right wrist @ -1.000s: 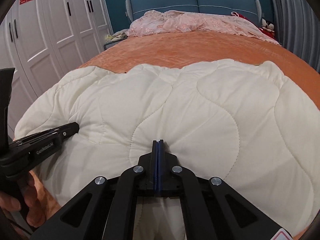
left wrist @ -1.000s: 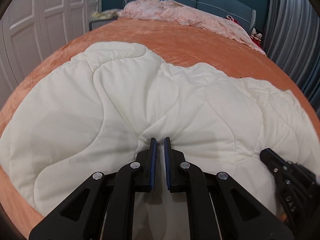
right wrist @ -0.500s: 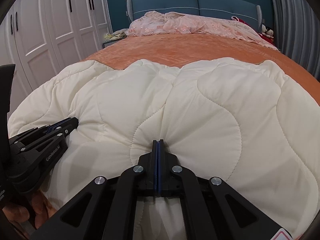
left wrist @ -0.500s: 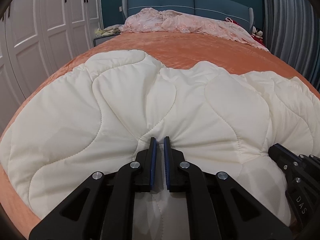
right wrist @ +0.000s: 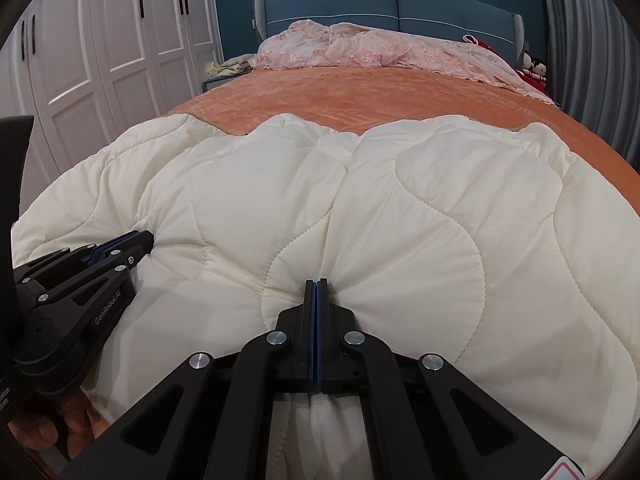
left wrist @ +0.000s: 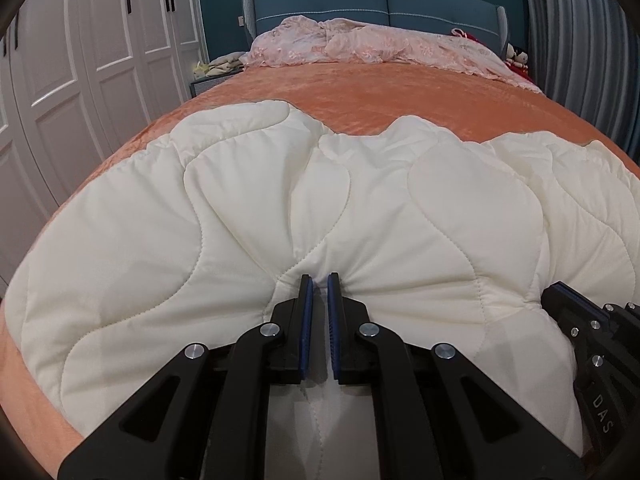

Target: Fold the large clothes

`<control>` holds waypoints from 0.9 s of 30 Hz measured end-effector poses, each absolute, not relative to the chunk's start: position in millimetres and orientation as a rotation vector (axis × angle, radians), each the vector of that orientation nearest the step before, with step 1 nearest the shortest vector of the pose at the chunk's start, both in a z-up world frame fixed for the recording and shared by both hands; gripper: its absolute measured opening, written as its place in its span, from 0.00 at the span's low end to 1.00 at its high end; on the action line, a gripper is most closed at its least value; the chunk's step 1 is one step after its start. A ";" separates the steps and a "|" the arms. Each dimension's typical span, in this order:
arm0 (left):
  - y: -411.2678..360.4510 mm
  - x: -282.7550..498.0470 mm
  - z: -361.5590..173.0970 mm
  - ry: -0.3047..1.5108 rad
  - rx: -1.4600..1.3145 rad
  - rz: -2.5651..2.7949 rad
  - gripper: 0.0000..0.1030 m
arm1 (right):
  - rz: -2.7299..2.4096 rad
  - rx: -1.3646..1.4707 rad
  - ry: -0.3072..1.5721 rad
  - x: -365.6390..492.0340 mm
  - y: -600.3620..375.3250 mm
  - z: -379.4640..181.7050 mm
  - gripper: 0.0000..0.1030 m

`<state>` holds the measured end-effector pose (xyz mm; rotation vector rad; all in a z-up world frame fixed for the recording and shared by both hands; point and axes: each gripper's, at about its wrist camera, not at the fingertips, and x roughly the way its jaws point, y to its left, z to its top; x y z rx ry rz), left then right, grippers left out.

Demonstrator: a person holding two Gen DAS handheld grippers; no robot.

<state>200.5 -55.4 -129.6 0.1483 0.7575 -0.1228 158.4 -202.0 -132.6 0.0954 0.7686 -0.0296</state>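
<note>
A large cream quilted garment (left wrist: 360, 208) lies spread across the near half of an orange bed (left wrist: 360, 92); it also fills the right wrist view (right wrist: 400, 220). My left gripper (left wrist: 321, 280) is shut on its near edge, with fabric pinched between the blue pads. My right gripper (right wrist: 316, 282) is shut tight on the same near edge, further right. Each gripper shows in the other's view: the right gripper (left wrist: 560, 292) at the lower right, the left gripper (right wrist: 136, 240) at the lower left. The held fabric bunches into folds at both grips.
Pink lace bedding (left wrist: 380, 48) lies heaped at the blue headboard (left wrist: 380, 4). White wardrobe doors (left wrist: 80, 60) stand along the left. A grey curtain (left wrist: 580, 40) hangs at the right. A nightstand with small items (left wrist: 216, 72) sits at the bed's far left corner.
Both grippers have lifted and pulled back with the garment's near edge held, so the far edge has slid toward me and more orange bed shows behind it.
</note>
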 end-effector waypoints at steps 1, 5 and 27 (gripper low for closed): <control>-56.4 201.1 -126.4 0.770 0.158 -0.119 0.06 | -0.032 0.091 0.774 158.8 -202.0 -131.0 0.00; -49.0 191.8 -105.1 0.840 0.164 -0.125 0.07 | -0.062 0.070 0.825 152.8 -188.0 -102.6 0.08; 132.6 176.0 -115.1 1.058 -0.591 0.002 0.89 | -0.013 0.121 0.911 135.4 -133.5 -111.6 0.08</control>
